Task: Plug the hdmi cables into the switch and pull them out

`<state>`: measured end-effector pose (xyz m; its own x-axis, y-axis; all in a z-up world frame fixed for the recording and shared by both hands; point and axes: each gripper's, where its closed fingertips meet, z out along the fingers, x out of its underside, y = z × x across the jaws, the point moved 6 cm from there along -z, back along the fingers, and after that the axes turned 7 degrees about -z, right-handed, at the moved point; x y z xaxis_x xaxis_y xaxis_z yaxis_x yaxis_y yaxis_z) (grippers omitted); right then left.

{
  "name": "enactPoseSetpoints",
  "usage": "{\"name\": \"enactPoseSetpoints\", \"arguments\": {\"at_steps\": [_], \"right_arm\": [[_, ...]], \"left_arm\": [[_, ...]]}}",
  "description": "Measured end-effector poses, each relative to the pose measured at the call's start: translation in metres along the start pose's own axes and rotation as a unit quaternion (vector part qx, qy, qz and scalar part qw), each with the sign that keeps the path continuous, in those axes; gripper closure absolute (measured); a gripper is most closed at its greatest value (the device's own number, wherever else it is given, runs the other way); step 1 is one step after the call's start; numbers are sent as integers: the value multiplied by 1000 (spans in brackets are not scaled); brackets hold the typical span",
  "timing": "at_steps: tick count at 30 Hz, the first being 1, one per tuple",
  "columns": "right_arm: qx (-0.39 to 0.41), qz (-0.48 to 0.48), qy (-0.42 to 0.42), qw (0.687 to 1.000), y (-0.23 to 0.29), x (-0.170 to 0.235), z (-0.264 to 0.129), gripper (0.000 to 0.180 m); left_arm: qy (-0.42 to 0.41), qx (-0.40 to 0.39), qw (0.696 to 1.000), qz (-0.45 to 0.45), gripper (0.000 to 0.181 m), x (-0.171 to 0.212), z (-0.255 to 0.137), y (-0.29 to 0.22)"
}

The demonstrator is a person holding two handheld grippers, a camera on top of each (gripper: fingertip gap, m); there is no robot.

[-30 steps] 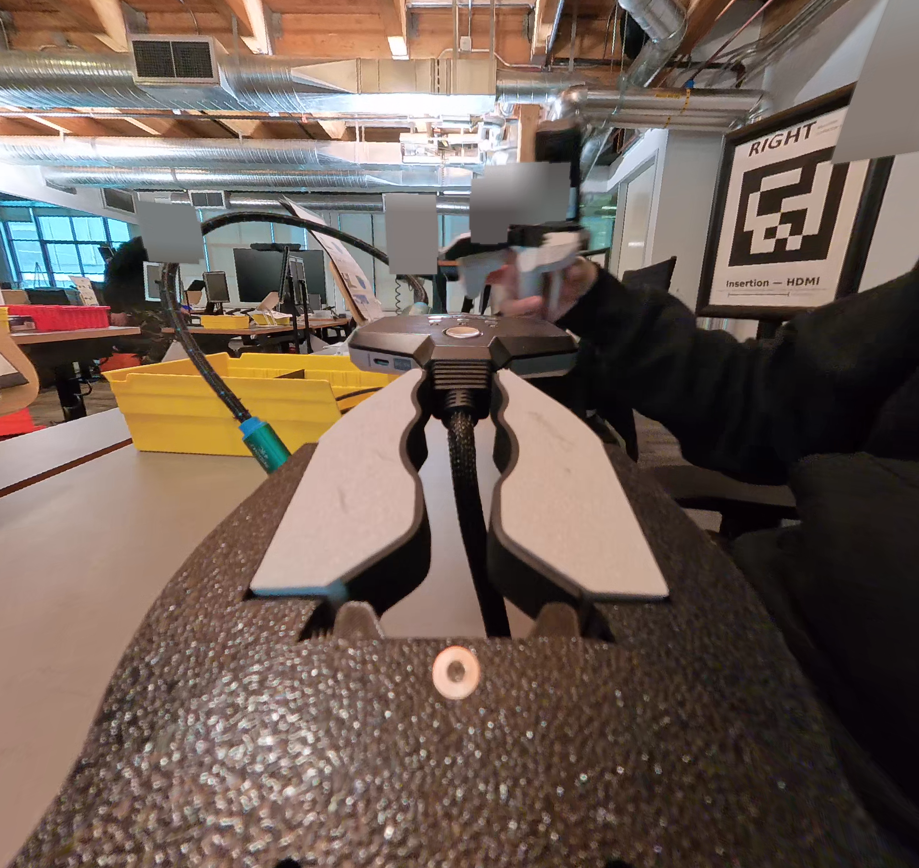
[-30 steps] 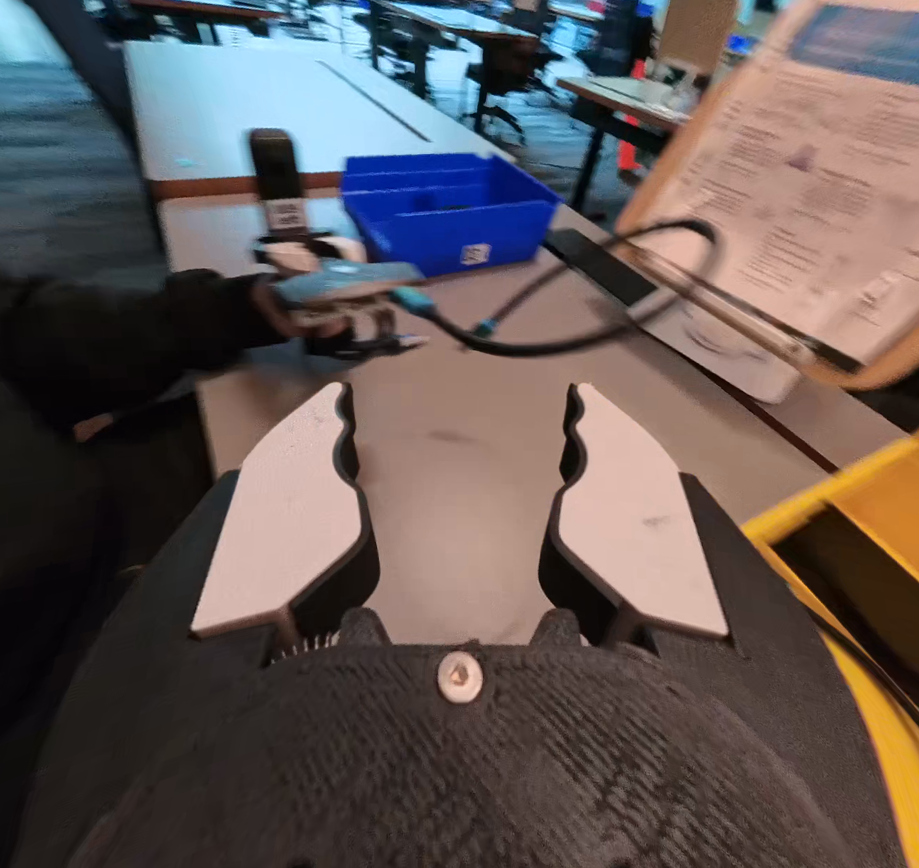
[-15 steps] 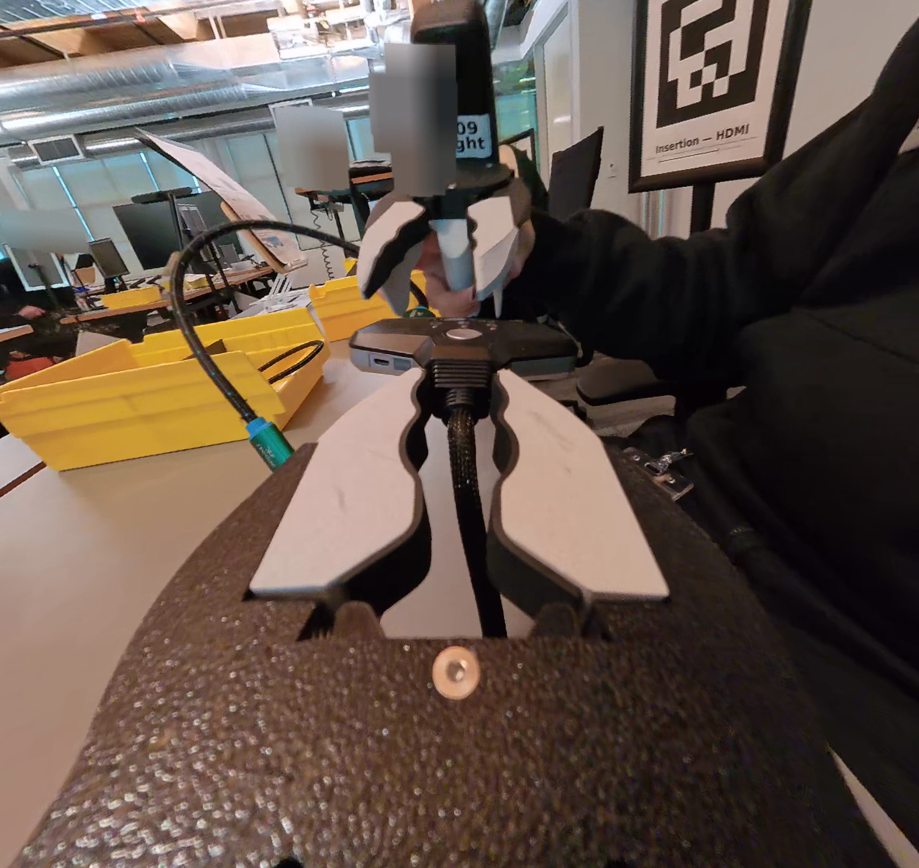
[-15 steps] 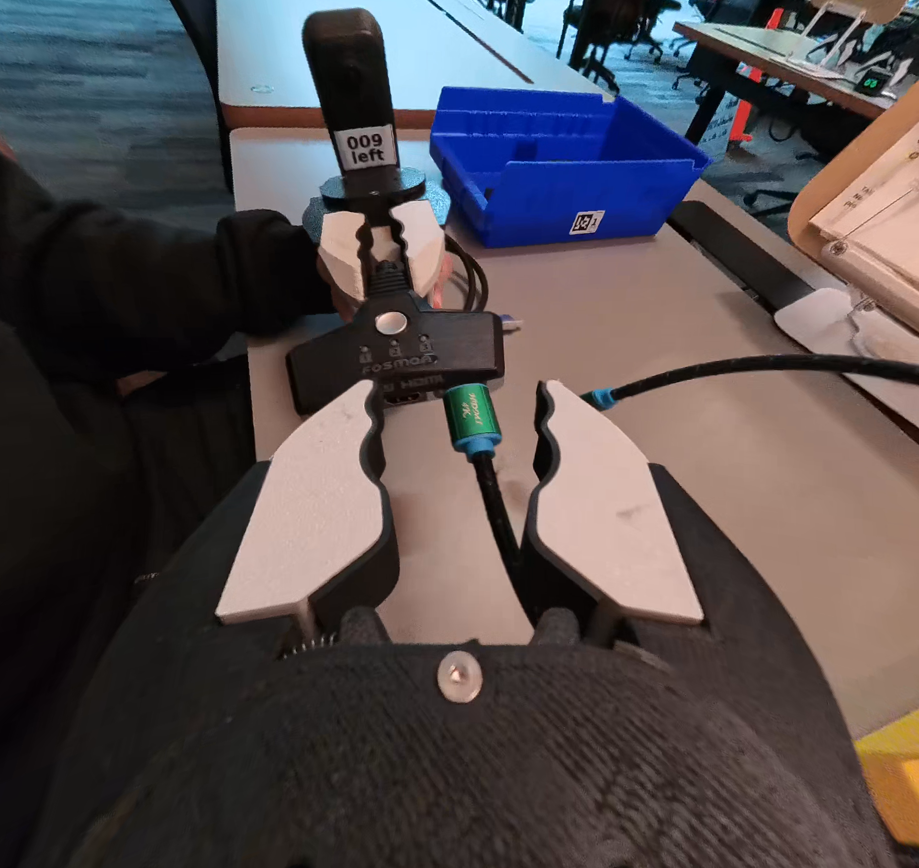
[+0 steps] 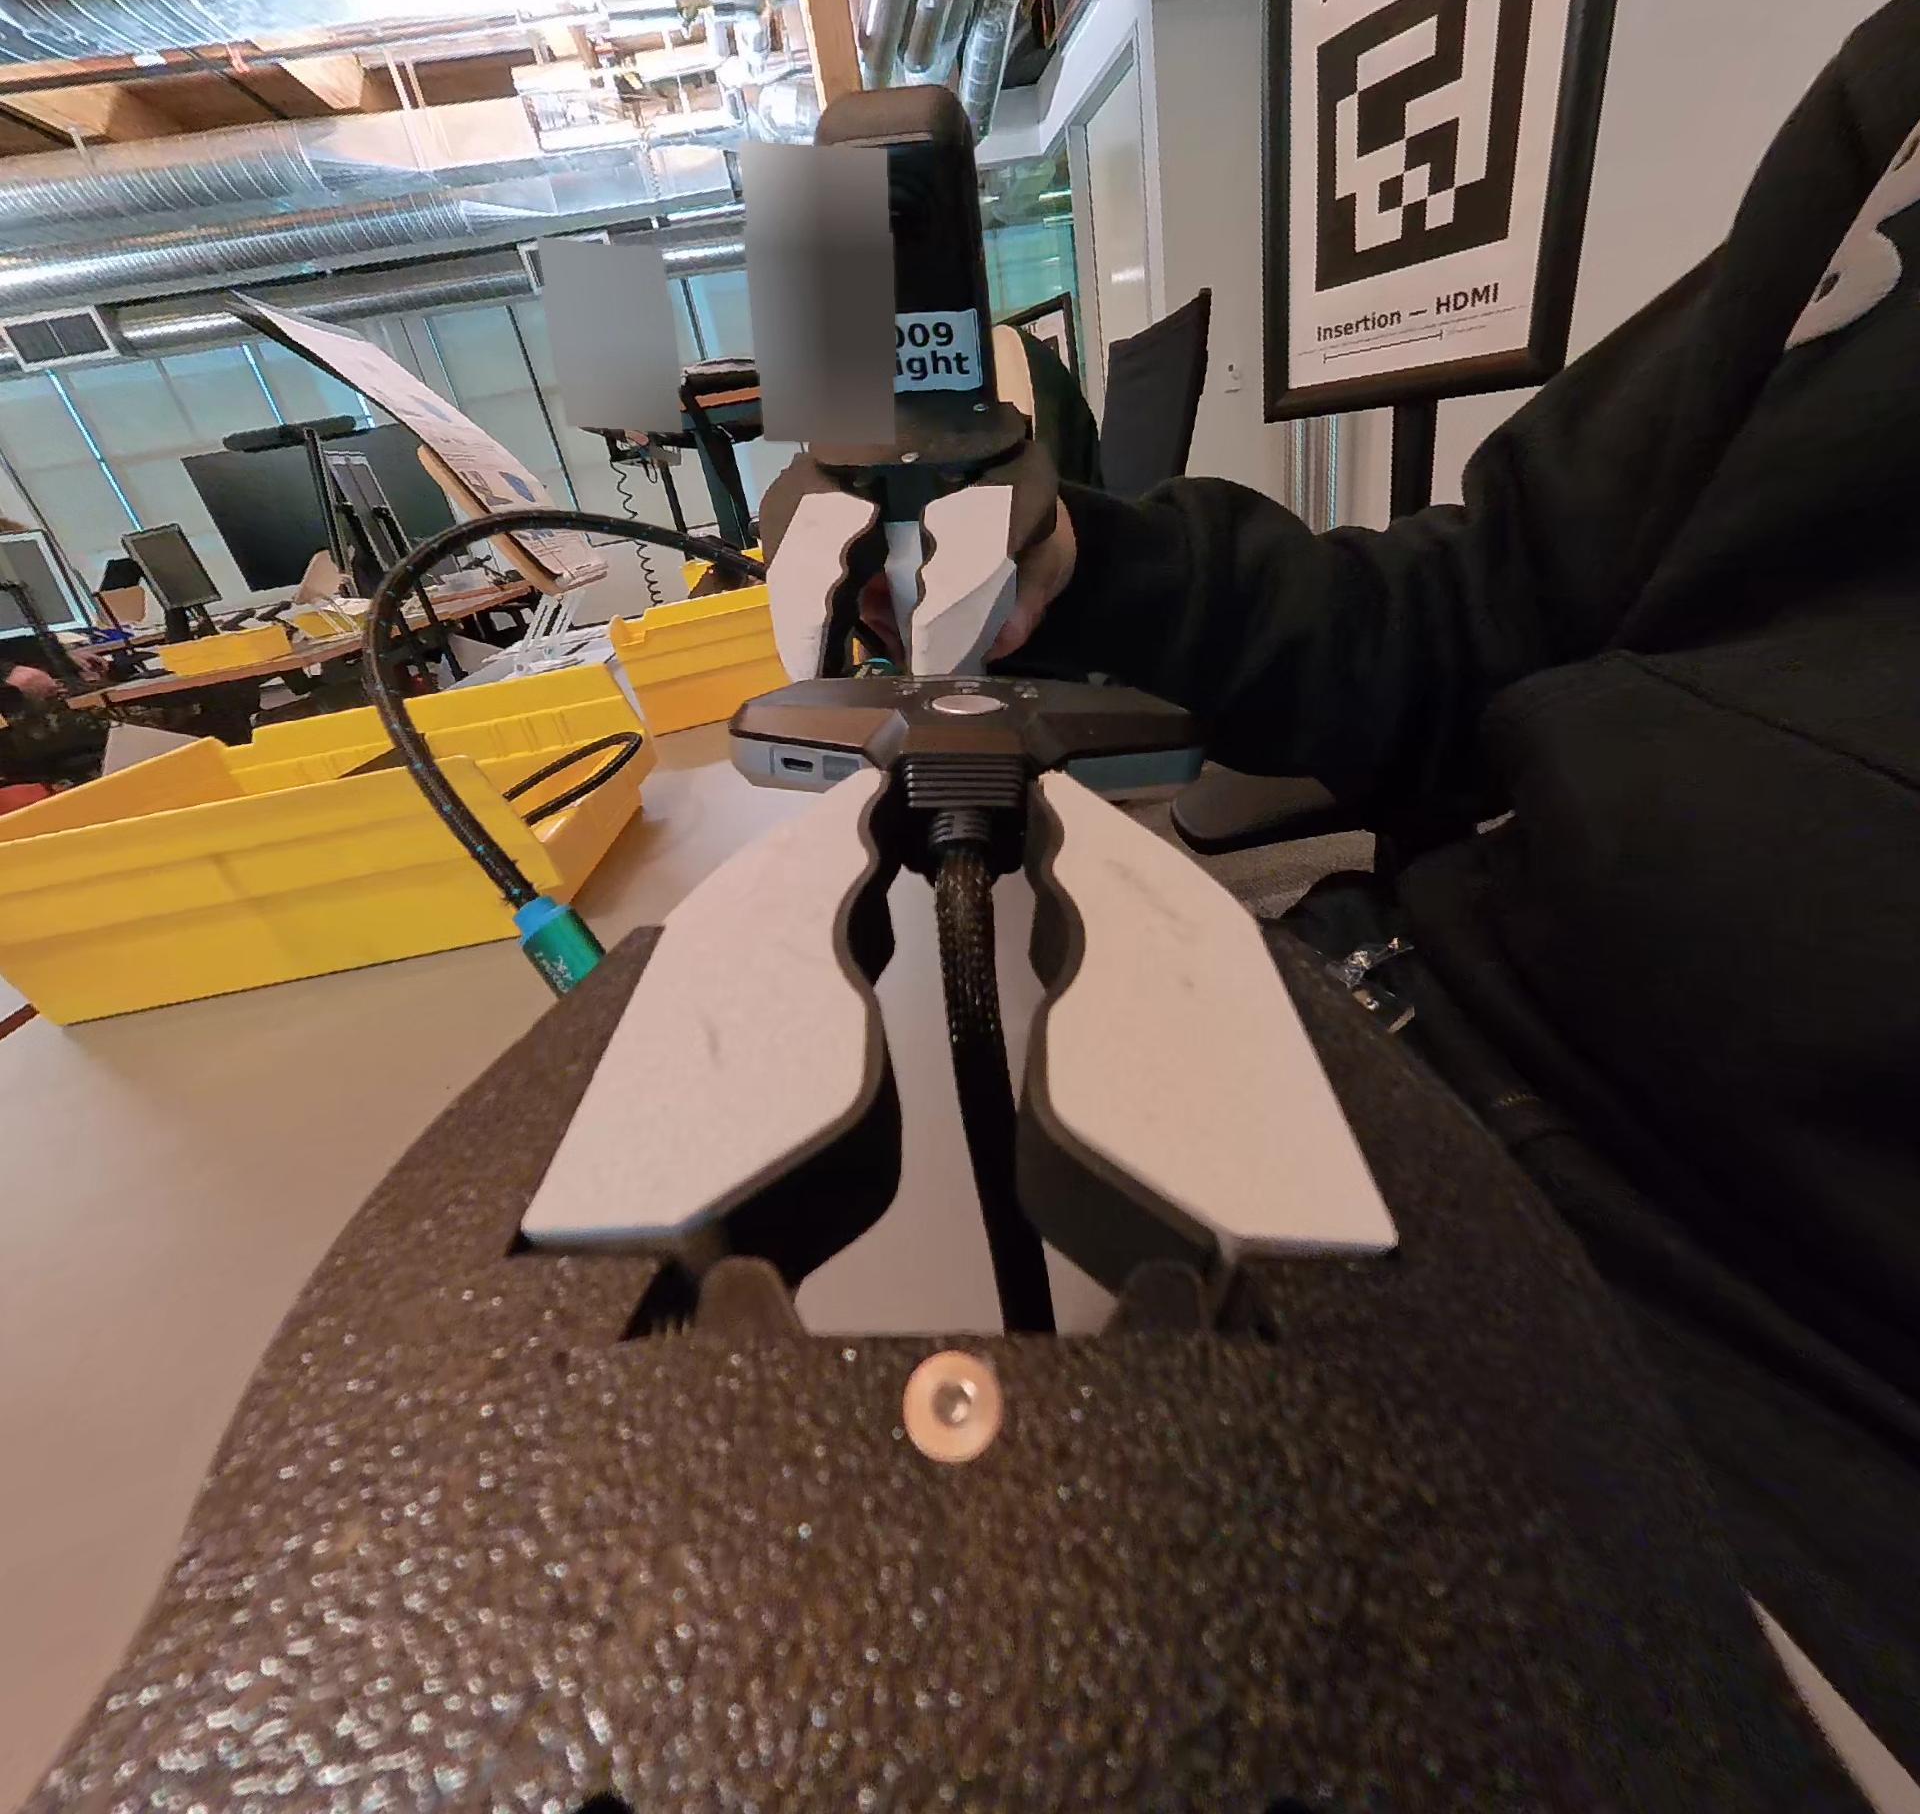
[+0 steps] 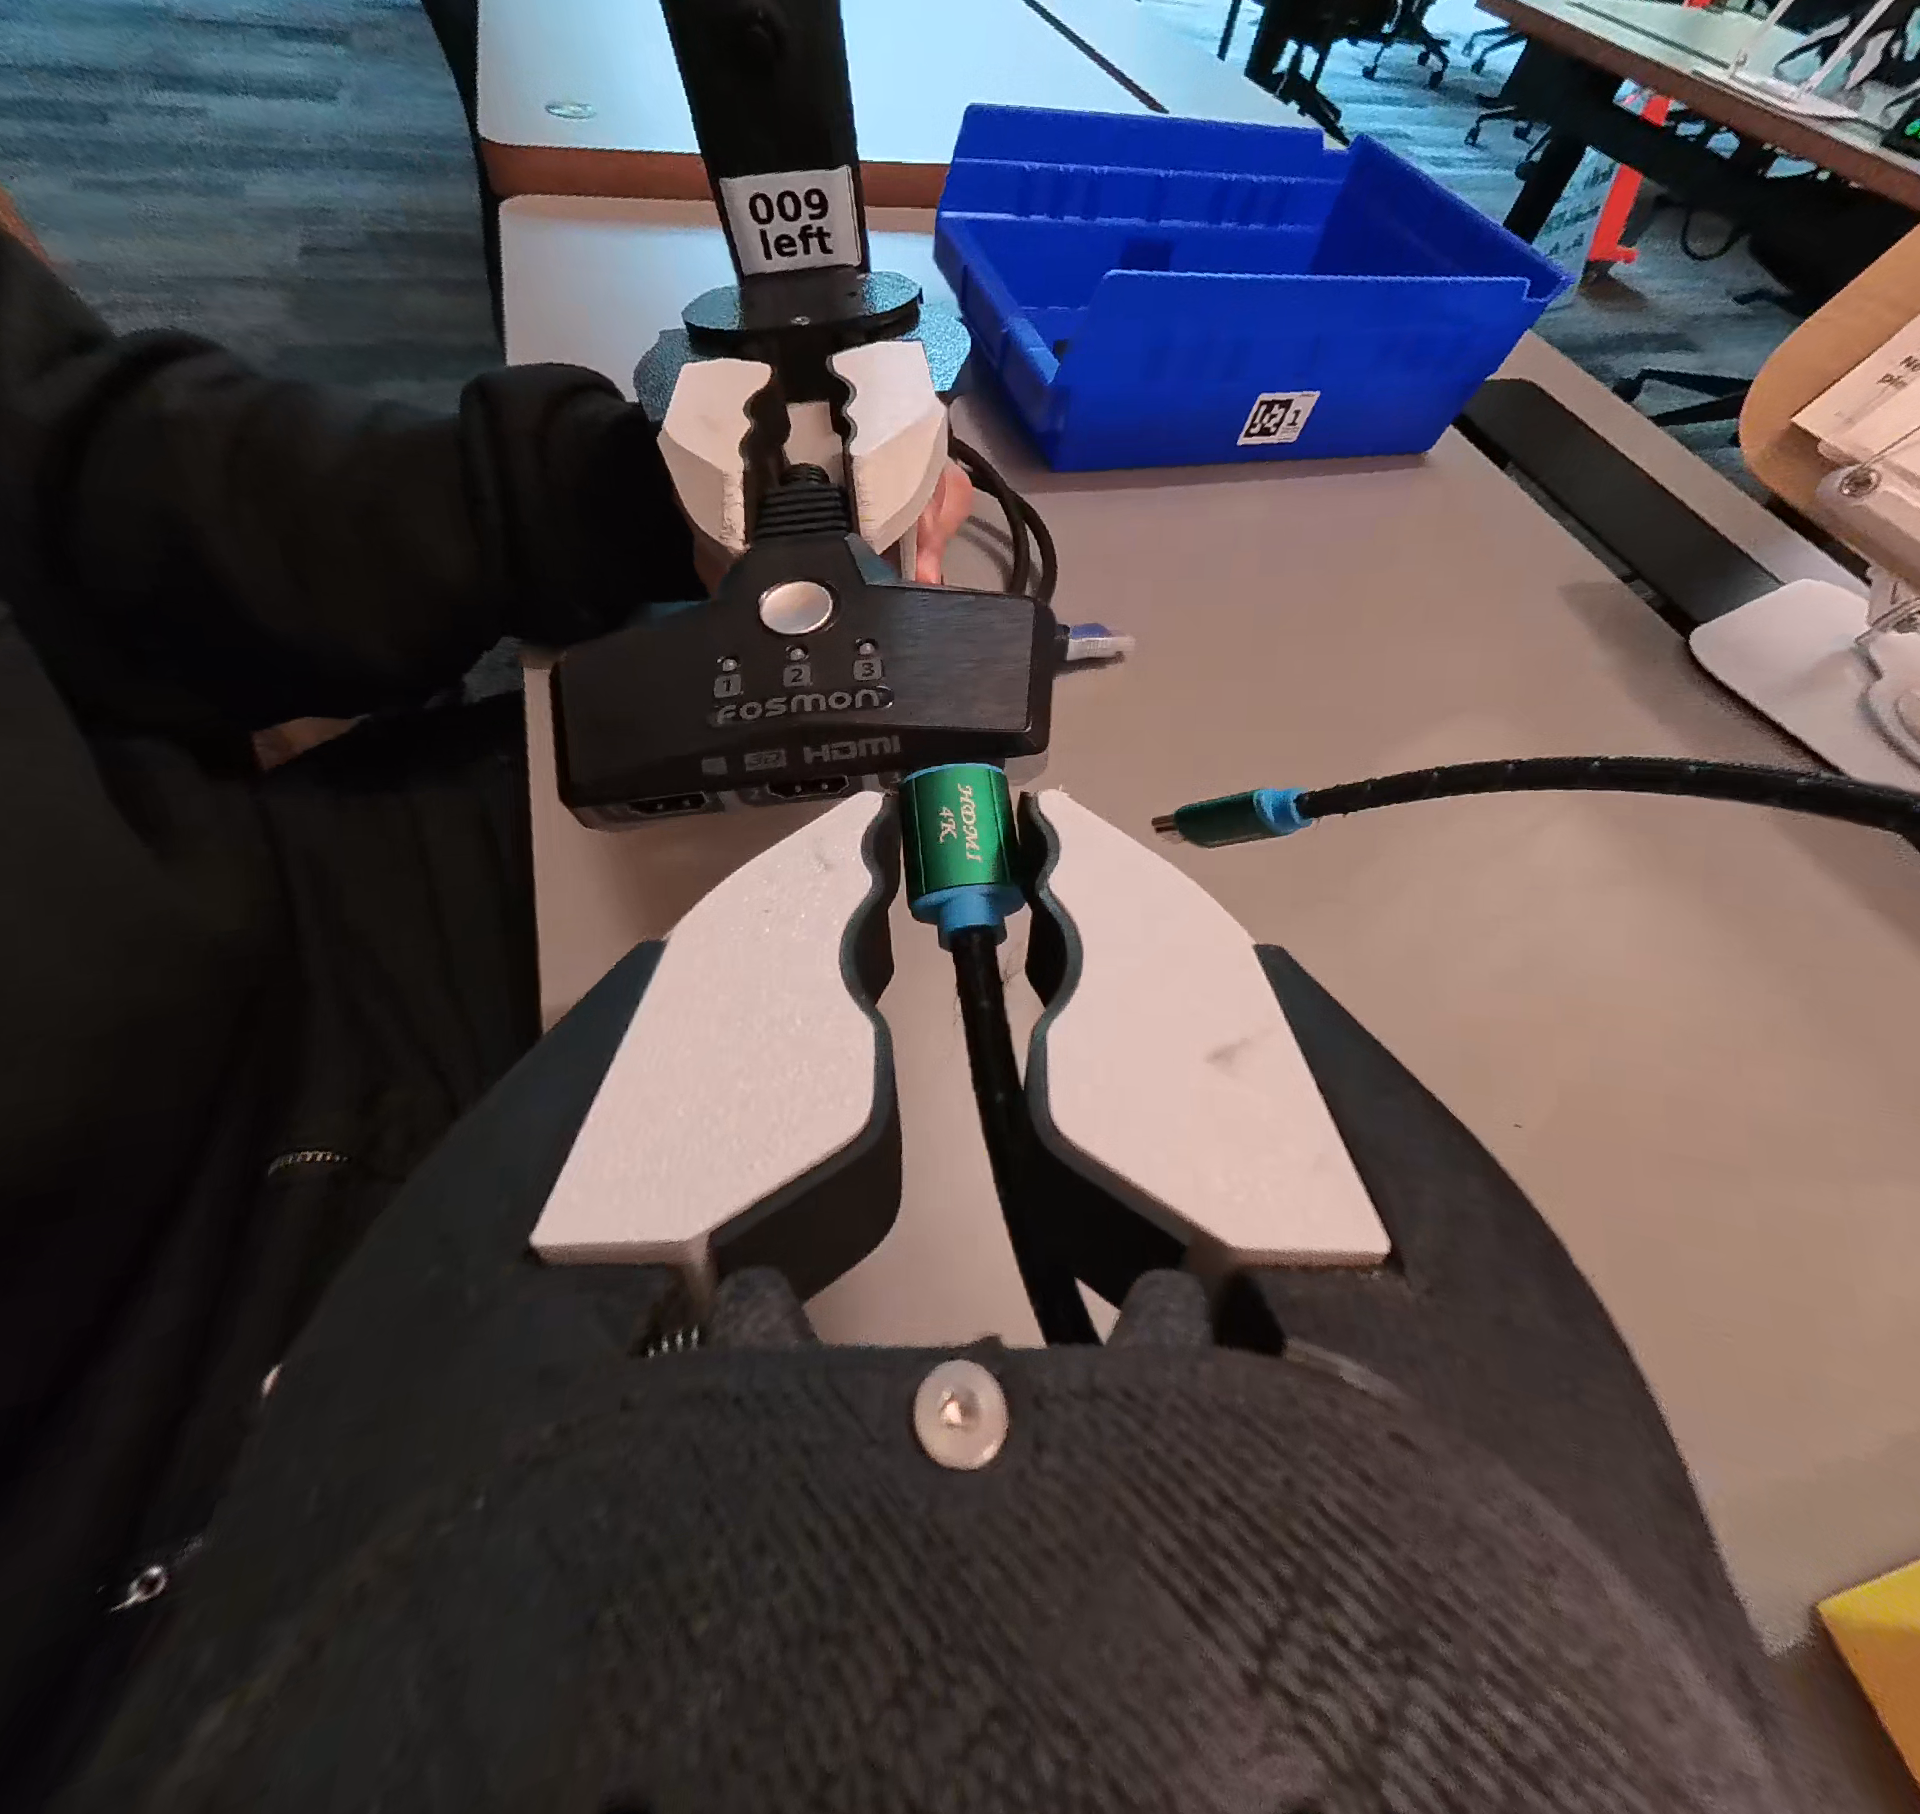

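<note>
A black HDMI switch point(image 6: 800, 694) is held just above the grey table point(image 6: 1455, 1037). My left gripper point(image 5: 961, 808) is shut on the ribbed collar of the switch's own braided cable point(image 5: 971, 985); it also shows in the right wrist view point(image 6: 800, 476). My right gripper point(image 6: 956, 814) is shut on a green HDMI plug point(image 6: 951, 850) that sits in the switch's right-hand port. The right gripper also shows beyond the switch point(image 5: 966, 710) in the left wrist view point(image 5: 899, 621). A second green plug point(image 6: 1236, 819) lies loose on the table and shows in the left wrist view point(image 5: 556, 943).
A blue bin point(image 6: 1247, 310) stands behind the switch. Yellow bins point(image 5: 260, 850) stand on the far side of the table. A framed marker sign point(image 5: 1423, 154) and a tilted document stand point(image 6: 1849, 393) stand nearby. The person's black sleeves lie along the table's edge.
My right gripper swung round to face the switch, moved in around the green plug and closed on it. My left gripper stayed shut on the switch's cable collar while its view tilted down.
</note>
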<state>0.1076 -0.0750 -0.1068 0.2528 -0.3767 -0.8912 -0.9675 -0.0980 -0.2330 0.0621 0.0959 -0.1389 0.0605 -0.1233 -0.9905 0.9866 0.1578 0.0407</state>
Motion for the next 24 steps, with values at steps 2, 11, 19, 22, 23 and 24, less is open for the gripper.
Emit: {"name": "enactPoseSetpoints", "arguments": {"at_steps": [2, 11, 19, 22, 23, 24], "right_arm": [[0, 6, -3, 1000, 0, 0, 0, 158], [-21, 25, -17, 999, 1, 1, 3, 159], [-32, 30, -5, 999, 1, 3, 4, 159], [-32, 15, 11, 999, 3, 0, 3, 159], [-33, 10, 20, 999, 3, 0, 3, 159], [-34, 7, 31, 999, 3, -1, 3, 159]], "left_arm": [[-1, 1, 1000, 0, 158, 0, 0, 0], [-3, 5, 1000, -1, 158, 0, 1, -1], [2, 7, 1000, 2, 158, 2, 2, -1], [2, 9, 1000, 4, 158, 1, 2, -2], [3, 9, 1000, 2, 158, 1, 1, -2], [8, 11, 1000, -3, 158, 2, 1, -2]]}}
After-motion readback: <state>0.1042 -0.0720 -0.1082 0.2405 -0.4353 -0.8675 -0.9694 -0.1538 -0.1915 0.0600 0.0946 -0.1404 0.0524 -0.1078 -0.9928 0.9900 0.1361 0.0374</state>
